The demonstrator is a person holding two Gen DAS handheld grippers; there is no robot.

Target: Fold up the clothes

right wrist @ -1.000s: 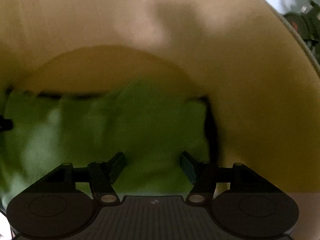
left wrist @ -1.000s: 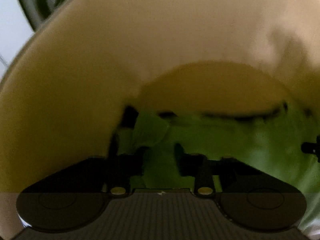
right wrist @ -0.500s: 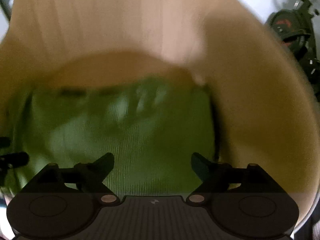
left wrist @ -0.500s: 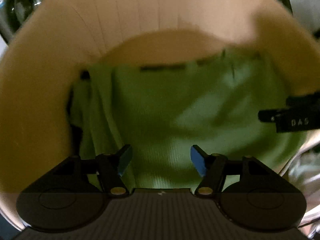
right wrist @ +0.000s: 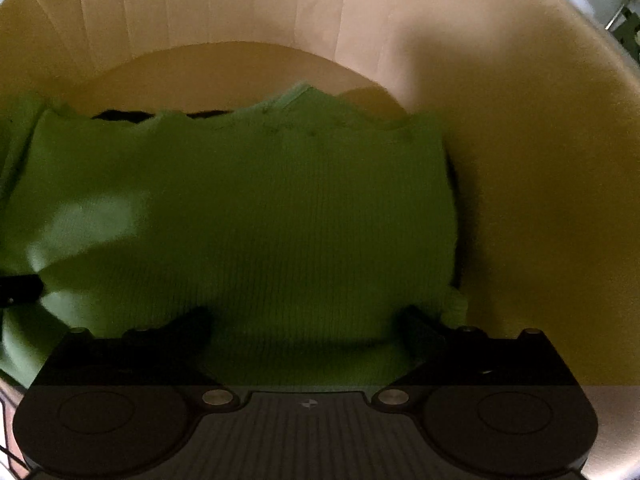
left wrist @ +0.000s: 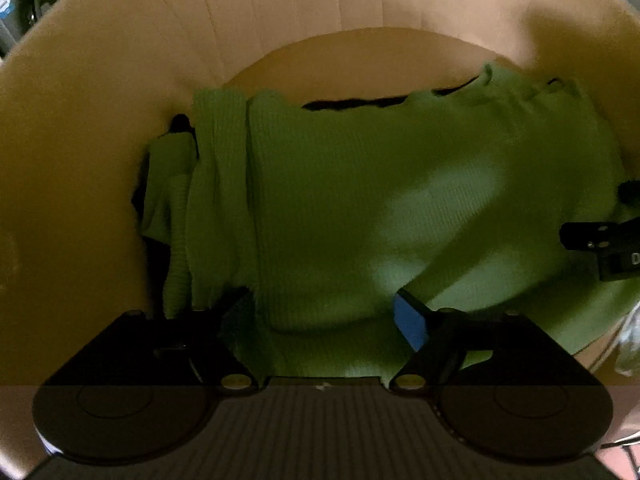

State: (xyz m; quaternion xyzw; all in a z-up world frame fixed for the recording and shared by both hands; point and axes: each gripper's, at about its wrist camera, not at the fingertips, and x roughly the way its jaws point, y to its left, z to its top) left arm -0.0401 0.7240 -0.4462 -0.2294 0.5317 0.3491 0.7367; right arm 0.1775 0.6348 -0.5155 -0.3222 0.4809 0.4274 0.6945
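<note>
No legible writing; green sweater unlabelled.

Both grippers matte black w/ round side discs, brass-ish screws, ribbed centre plate. Left gripper has blue pad; right gripper all dark.

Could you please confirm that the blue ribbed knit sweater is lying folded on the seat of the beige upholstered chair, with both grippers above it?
Not quite: the ribbed knit sweater is green, not blue, as both wrist views show. It does lie folded on the seat of the beige upholstered chair, with the left gripper and the right gripper above it, jaws opening and gripping nothing.
</note>
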